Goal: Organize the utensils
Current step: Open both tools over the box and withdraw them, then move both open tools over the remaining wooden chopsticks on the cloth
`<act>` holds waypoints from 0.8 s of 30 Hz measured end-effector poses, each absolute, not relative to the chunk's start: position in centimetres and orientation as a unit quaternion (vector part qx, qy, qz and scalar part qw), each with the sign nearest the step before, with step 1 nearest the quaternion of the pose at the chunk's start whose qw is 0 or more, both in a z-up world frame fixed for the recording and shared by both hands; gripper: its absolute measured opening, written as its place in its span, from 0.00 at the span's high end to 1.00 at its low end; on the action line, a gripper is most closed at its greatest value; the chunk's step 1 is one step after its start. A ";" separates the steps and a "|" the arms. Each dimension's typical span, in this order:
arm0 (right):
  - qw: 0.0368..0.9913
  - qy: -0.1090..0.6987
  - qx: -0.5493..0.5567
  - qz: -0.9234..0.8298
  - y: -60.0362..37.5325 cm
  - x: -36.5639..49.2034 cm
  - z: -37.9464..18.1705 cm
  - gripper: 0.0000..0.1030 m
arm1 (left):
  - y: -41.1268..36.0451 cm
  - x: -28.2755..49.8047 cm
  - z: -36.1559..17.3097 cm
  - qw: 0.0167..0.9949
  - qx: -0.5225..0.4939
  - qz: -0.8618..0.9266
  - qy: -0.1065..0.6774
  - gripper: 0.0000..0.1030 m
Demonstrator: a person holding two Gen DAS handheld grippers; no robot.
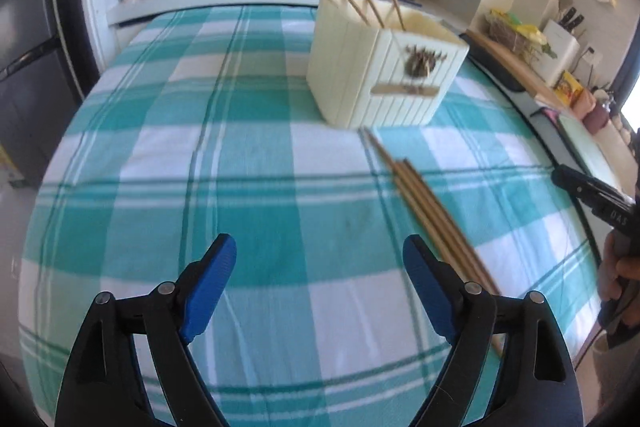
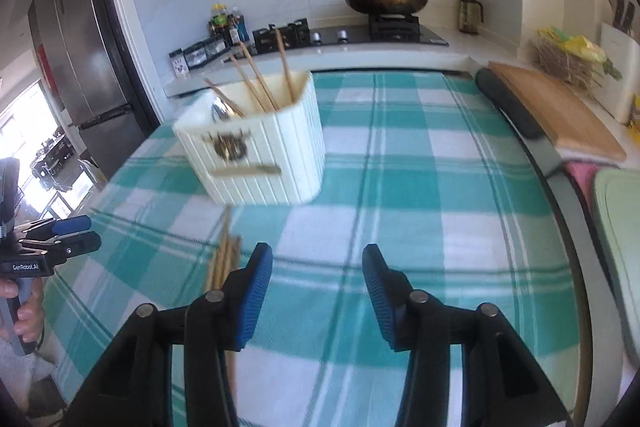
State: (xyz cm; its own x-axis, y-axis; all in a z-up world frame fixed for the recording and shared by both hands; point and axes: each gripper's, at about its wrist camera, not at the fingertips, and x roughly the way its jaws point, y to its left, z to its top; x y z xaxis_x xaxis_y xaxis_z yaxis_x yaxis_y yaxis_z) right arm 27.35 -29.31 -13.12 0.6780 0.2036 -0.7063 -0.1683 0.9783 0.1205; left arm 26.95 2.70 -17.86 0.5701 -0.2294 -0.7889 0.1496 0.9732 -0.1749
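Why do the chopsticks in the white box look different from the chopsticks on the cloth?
The chopsticks in the white box stand up and lean out over its rim; the chopsticks on the cloth lie flat. The ones in the box fan apart at different angles; the ones on the checked cloth lie close together, side by side. The box hides the lower ends of its chopsticks; those on the cloth show most of their length. Both sets are thin, light brown sticks.

You can read "GenRobot.AI" in white on the black body of the left gripper (image 2: 76, 233), seen from the right wrist view.
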 end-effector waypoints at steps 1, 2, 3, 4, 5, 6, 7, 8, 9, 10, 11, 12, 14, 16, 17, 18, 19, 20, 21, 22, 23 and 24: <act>0.915 0.393 0.025 0.091 -30.0 26.0 -14.3 0.54 | 2.7 26.1 -18.8 0.886 -0.052 -0.100 0.450 0.16; 0.914 0.398 0.025 0.078 -30.5 25.0 -15.4 0.54 | 2.7 25.2 -19.7 0.889 -0.061 -0.093 0.445 0.16; 0.913 0.401 0.021 0.065 -30.8 23.9 -16.4 0.54 | 2.6 24.7 -20.2 0.892 -0.066 -0.087 0.439 0.16; 0.913 0.404 0.013 0.054 -31.0 23.1 -17.2 0.54 | 2.4 24.3 -20.6 0.894 -0.068 -0.082 0.435 0.16; 0.912 0.408 0.005 0.045 -31.0 22.5 -18.0 0.54 | 2.3 24.2 -20.9 0.896 -0.068 -0.079 0.431 0.16; 0.911 0.411 -0.004 0.038 -31.0 22.0 -18.6 0.54 | 2.1 24.1 -21.2 0.897 -0.067 -0.078 0.430 0.16; 0.911 0.412 -0.011 0.030 -31.0 21.7 -19.1 0.54 | 1.9 24.1 -21.5 0.896 -0.065 -0.077 0.433 0.16; 0.910 0.413 -0.015 0.024 -30.9 21.5 -19.5 0.54 | 1.8 24.2 -21.8 0.894 -0.064 -0.076 0.438 0.16; 0.910 0.414 -0.015 0.022 -30.9 21.4 -19.8 0.54 | 1.6 24.2 -22.2 0.892 -0.063 -0.075 0.442 0.16; 0.909 0.415 -0.011 0.022 -31.0 21.5 -20.2 0.54 | 1.5 24.3 -22.5 0.891 -0.061 -0.074 0.445 0.16; 0.909 0.417 -0.006 0.019 -31.1 21.4 -20.5 0.54 | 1.4 24.2 -22.7 0.892 -0.057 -0.071 0.444 0.16; 0.907 0.420 0.000 0.017 -31.2 21.5 -20.9 0.54 | 1.2 24.0 -22.8 0.896 -0.050 -0.068 0.437 0.16; 0.902 0.430 0.009 0.017 -31.4 21.7 -21.5 0.54 | 0.9 23.9 -22.9 0.897 -0.038 -0.065 0.435 0.14; 0.902 0.430 0.026 0.020 -31.9 21.9 -21.5 0.54 | 0.8 24.0 -23.1 0.896 -0.034 -0.065 0.437 0.12; 0.903 0.427 0.033 0.022 -32.1 21.8 -21.5 0.53 | 0.7 24.0 -23.1 0.896 -0.032 -0.066 0.438 0.11; 0.903 0.427 0.037 0.023 -32.2 21.8 -21.5 0.53 | 0.6 24.0 -23.1 0.896 -0.030 -0.066 0.438 0.11; 0.903 0.427 0.037 0.024 -32.2 21.8 -21.5 0.53 | 0.5 24.0 -23.1 0.895 -0.026 -0.065 0.440 0.10; 0.903 0.427 0.037 0.024 -32.2 21.8 -21.5 0.53 | 0.4 24.0 -23.2 0.895 -0.023 -0.064 0.441 0.09; 0.903 0.427 0.036 0.024 -32.1 21.8 -21.6 0.53 | 0.3 24.0 -23.2 0.895 -0.020 -0.064 0.441 0.09; 0.903 0.428 0.033 0.022 -32.1 21.8 -21.6 0.53 | 0.2 24.0 -23.2 0.895 -0.017 -0.063 0.442 0.08; 0.903 0.428 0.029 0.021 -31.9 21.9 -21.6 0.53 | 0.2 24.0 -23.2 0.895 -0.016 -0.062 0.442 0.08; 0.903 0.429 0.025 0.019 -31.8 21.9 -21.6 0.52 | 0.2 24.0 -23.3 0.894 -0.015 -0.061 0.443 0.08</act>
State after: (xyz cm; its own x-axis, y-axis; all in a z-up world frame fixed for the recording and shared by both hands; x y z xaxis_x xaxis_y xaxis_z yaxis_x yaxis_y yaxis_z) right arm 21.86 -31.78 -21.63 0.6315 0.0551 -0.7734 -0.0130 0.9981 0.0605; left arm 24.02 0.16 -23.25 0.6002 -0.1230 -0.7903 0.0966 0.9920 -0.0810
